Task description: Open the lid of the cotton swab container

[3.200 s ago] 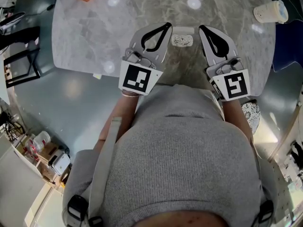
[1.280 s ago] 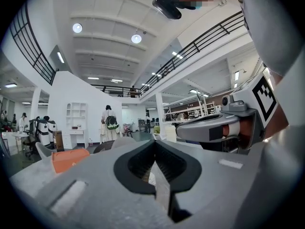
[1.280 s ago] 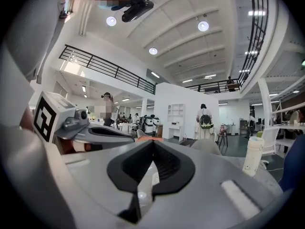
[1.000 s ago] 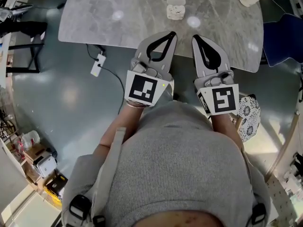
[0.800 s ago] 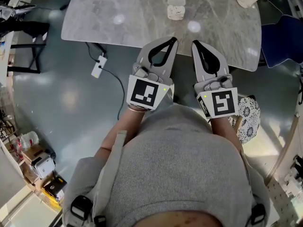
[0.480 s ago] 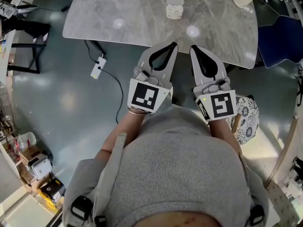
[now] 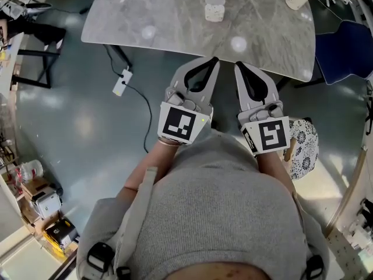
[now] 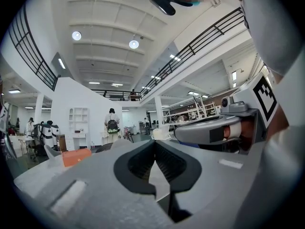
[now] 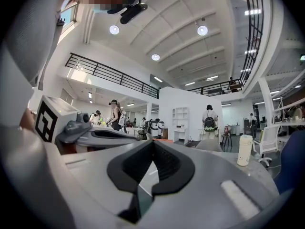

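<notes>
Left gripper (image 7: 214, 61) and right gripper (image 7: 238, 66), both closed on nothing, have retreated from the cotton swab container (image 7: 214, 8) at 12 o'clock, so handling looks finished

cotton swab container (image 7: 214, 7) farther away

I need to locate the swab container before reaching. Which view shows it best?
Head view: the swab container stands in plain sight on the table, beyond both grippers. Neither the left gripper view nor the right gripper view shows it.

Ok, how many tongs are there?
2. The left tongs and the right tongs are side by side, both shut, pointing toward the table. None seem hidden.
</notes>
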`<state>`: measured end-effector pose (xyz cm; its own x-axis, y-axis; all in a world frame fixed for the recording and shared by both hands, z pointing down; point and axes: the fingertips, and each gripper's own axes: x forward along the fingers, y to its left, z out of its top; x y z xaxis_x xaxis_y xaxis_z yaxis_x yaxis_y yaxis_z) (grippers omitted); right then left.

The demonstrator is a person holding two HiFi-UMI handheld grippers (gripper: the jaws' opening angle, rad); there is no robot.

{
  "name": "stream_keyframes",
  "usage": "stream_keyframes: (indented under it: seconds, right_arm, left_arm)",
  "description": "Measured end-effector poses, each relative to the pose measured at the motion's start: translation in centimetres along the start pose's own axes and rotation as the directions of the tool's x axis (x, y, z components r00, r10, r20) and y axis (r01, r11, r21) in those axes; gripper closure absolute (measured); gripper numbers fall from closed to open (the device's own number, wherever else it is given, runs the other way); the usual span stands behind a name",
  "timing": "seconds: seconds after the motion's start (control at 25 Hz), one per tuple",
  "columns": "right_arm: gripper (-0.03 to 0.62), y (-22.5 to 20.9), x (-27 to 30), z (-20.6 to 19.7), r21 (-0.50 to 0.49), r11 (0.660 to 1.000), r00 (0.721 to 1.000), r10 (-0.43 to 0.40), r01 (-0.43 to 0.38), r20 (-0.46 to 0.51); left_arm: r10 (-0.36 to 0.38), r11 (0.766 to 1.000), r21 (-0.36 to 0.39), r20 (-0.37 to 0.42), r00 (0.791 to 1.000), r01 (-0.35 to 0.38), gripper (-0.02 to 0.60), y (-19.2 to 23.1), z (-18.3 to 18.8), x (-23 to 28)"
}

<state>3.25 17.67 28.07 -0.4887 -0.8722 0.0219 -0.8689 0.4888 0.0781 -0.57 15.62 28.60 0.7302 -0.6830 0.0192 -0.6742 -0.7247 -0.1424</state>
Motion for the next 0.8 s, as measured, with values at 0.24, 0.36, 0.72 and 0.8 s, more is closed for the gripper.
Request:
stream_keyframes:
  seconds: [0.24, 0.36, 0.72, 0.8]
  right_arm:
    - [0.592, 0.8, -0.2, -0.1, -0.005, 1.000, 1.000, 0.022, -0.022, 0.001]
    - [0.592, 1.0, -0.1, 0.1, -0.010, 0.999, 0.999, 0.032, -0.032, 0.001]
    - [0.592, 1.1, -0.3, -0.5, -0.005, 0.998, 0.998, 0.061, -0.061, 0.002]
    - [0.592, 0.9, -0.5, -0.5, -0.006, 0.998, 0.998, 0.059, -0.059, 0.004]
  left_arm:
    - [0.012, 1.000, -0.014, -0.003, 1.000, -0.012, 0.583, -0.3, -0.4, -0.9]
    - [0.011, 1.000, -0.023, -0.001, 1.000, -0.011, 0.583, -0.2, -0.3, -0.8]
    - [0.034, 0.999, -0.036, -0.015, 0.999, -0.035, 0.582, -0.3, -1.0, -0.9]
    - [0.040, 0.999, -0.036, -0.015, 0.999, -0.041, 0.583, -0.2, -1.0, -0.9]
